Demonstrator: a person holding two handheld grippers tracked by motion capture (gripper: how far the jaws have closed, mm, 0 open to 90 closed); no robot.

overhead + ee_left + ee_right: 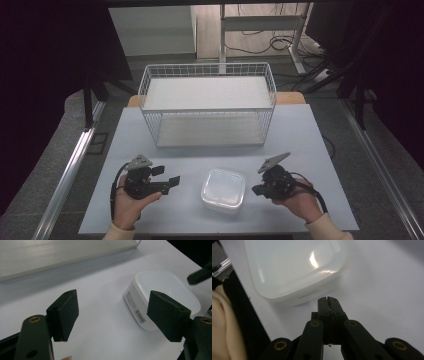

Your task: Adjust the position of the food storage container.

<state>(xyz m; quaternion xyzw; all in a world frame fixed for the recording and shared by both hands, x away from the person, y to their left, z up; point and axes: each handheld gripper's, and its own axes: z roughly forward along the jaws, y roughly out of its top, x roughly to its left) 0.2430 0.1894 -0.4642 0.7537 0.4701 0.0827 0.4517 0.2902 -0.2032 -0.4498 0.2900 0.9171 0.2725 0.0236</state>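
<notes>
A white desk [300, 135] carried a white wire basket [207, 102] at its far middle and a lidded translucent white plastic container [223, 190] near its front edge, the two well apart. The basket held two flat pale shelves, one above the other. The container lay between the two tongs. The left tongs [165, 178], held in the person's left hand [131, 202], hovered near the container's left side without touching it, with the jaws spread wide and nothing between them; in the left gripper view the left tongs [112, 315] framed bare desk [100, 322], and the container [162, 293] sat just beyond the right-hand pad, a printed label with a barcode visible on its side wall. The right tongs [258, 190], held in the person's right hand [296, 202], lay just beside the container's right side with the jaws pressed together and empty. In the right gripper view the right tongs [328, 300] pointed at the container [294, 267], their tip just short of its wall; whether they touched it could not be told. A grey three-cornered plate topped each tool.
</notes>
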